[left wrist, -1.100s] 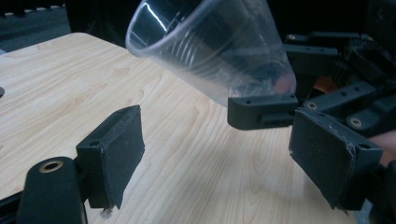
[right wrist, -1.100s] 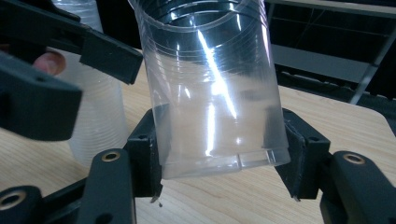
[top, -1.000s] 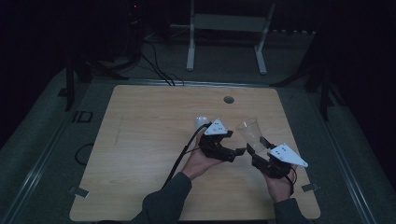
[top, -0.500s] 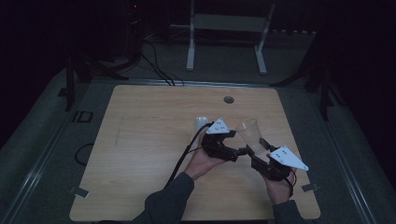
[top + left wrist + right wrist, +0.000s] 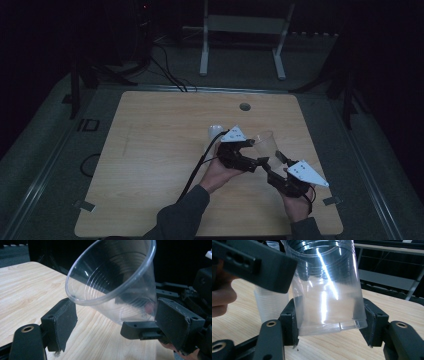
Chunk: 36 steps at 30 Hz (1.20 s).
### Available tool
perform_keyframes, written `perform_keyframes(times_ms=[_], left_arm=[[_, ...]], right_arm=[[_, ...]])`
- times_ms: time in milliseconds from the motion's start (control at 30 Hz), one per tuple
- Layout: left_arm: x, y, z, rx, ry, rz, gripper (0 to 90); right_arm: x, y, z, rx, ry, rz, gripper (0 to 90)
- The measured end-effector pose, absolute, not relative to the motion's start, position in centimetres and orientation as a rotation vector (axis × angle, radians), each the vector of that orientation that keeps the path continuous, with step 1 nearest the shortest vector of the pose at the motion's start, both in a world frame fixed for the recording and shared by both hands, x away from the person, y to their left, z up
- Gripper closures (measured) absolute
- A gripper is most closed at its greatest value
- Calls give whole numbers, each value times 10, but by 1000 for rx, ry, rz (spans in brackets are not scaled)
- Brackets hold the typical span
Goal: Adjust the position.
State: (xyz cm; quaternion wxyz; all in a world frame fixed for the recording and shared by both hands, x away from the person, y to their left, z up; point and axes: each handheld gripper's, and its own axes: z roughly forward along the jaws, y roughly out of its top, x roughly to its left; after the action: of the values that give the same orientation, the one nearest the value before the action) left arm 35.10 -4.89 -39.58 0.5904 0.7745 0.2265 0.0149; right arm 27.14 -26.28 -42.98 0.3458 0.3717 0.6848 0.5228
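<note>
Right tongs (image 5: pixel 329 340) clamp clear cup (image 5: pixel 327 290) at its base, held off the counter (image 5: pixel 150 165). Left tongs (image 5: pixel 112 322) gape open around its rim end, nearest. Cup axis tilts from right tongs toward left. White stack (image 5: pixel 215 131) beyond.

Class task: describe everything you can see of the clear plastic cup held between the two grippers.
The clear plastic cup is thin, see-through and ribbed with fine rings, with a rolled rim and a flat base. It looks empty. It is held tilted above the wooden table. The right gripper clamps its base end between both jaws. The left gripper brackets it, jaws apart; contact is unclear.
</note>
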Motion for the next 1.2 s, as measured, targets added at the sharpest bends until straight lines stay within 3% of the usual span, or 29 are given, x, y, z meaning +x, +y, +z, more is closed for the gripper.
perform_keyframes(times_ms=[1067, 1200], left_arm=[[350, -60, -394, 1679, 581, -35, 179], [350, -61, -394, 1657, 582, -42, 218]], right_arm=[[269, -260, -432, 938, 1780, 1382, 414], [269, -259, -433, 935, 1788, 1380, 412]])
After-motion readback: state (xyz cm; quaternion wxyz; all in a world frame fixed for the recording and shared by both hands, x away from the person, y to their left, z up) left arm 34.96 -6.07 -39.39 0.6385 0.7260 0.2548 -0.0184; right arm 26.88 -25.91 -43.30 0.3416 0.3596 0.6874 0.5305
